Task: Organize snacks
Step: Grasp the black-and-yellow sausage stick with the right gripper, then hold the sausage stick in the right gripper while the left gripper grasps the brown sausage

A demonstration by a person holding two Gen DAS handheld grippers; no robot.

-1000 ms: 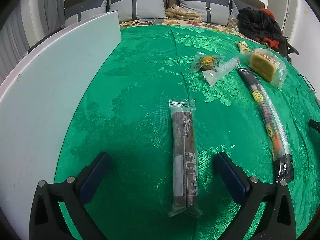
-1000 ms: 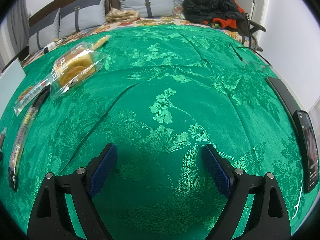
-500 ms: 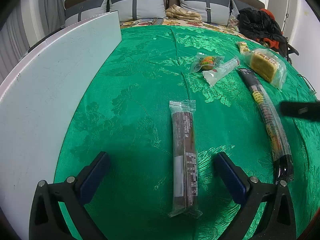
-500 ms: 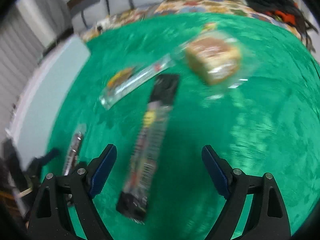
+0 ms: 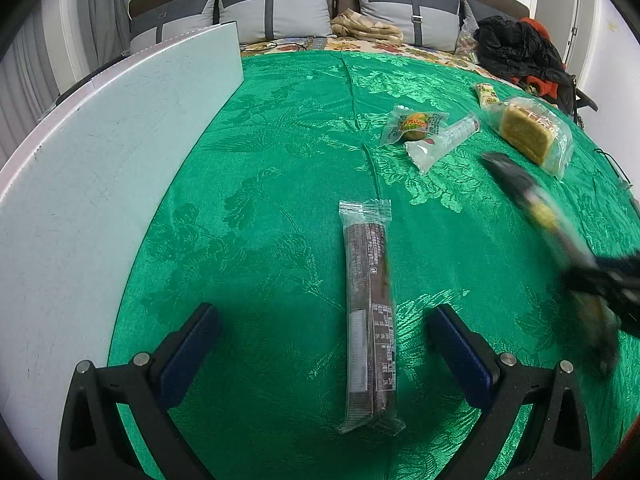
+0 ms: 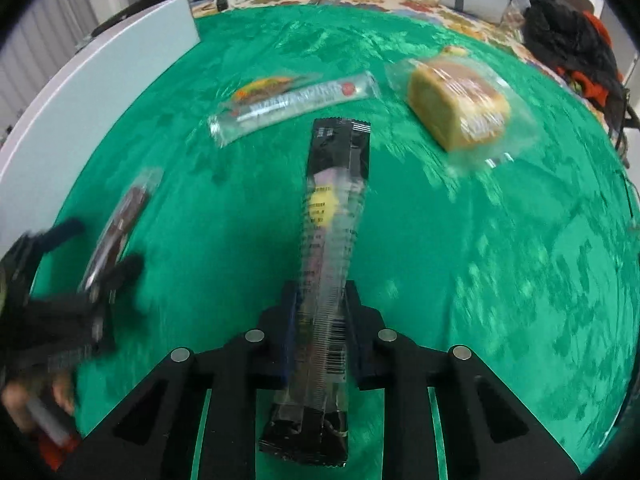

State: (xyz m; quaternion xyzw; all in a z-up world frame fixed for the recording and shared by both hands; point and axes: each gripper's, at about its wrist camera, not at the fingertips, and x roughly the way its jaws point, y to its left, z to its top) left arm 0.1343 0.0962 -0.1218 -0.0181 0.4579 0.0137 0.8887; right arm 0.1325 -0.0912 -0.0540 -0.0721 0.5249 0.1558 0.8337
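Pale grey and flat, the large rectangular board (image 5: 100,168) lies along the far left of the bed, and from there things run rightward. Your left gripper (image 5: 320,344) hangs spread wide over the near end of the long brown snack bar in a clear wrapper (image 5: 370,304), its pads clear of the wrapper on both sides. Further right, your right gripper (image 6: 320,332) has just closed, and its blue pads now pinch the long black-and-clear stick snack pack (image 6: 328,260) near its lower end, the rest reaching out ahead of the jaws.

To do this lift well, I'd keep the grip low and firm and raise slowly, since the long free end will likely droop or swing. Carry it clear of the clear-wrapped sausage stick with a red dot (image 6: 296,104) and the small packet with an orange and yellow label (image 5: 414,124) lying just beyond. The square yellow cake in clear film (image 6: 456,100) sits to the right of the pack's tip.

All of it rests on a glossy green floral brocade cloth (image 5: 280,152), soft and slightly creased. Behind it stand grey cushions (image 5: 276,12), and a heap of black and orange clothing (image 5: 520,52) lies at far right.
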